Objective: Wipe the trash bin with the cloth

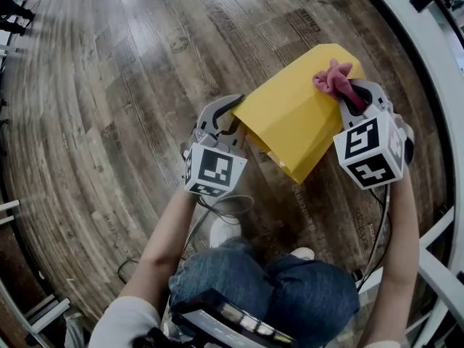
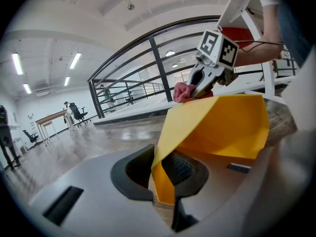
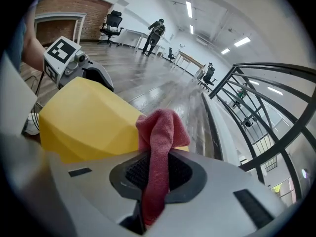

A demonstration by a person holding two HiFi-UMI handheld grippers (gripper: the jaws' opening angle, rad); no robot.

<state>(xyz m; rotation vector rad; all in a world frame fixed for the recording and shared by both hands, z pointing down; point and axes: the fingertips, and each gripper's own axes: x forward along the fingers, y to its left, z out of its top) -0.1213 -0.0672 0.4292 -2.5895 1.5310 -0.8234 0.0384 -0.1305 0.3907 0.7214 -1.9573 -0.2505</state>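
So here's where I'm at. The yellow trash bin (image 1: 290,114) is tipped on its side just in front of the person's knees (image 1: 268,285), with its open mouth facing back toward them and its closed end pointing away over the wood floor (image 1: 109,122). I honestly can't tell whether the bin rests on the floor or hangs clear of it.

My left gripper (image 1: 233,116) is on the bin's left side, right at the mouth. Its jaws are clamped on the rim, and in the left gripper view the thin yellow wall runs straight between the two pads, pinched tight.

My right gripper (image 1: 348,96) is at the bin's right edge, up toward the closed end. Its jaws are squeezed together on the pinkish-red cloth (image 1: 333,78). A strip of it is trapped between the pads, and the rest bunches out past the tips in a little wad that sits against the bin's upper face at that right edge.

Below the bin's mouth a white shoe (image 1: 225,230) and a loop of cable (image 1: 217,207) show on the floor. A white railing (image 1: 435,64) curves past well to the bin's right.
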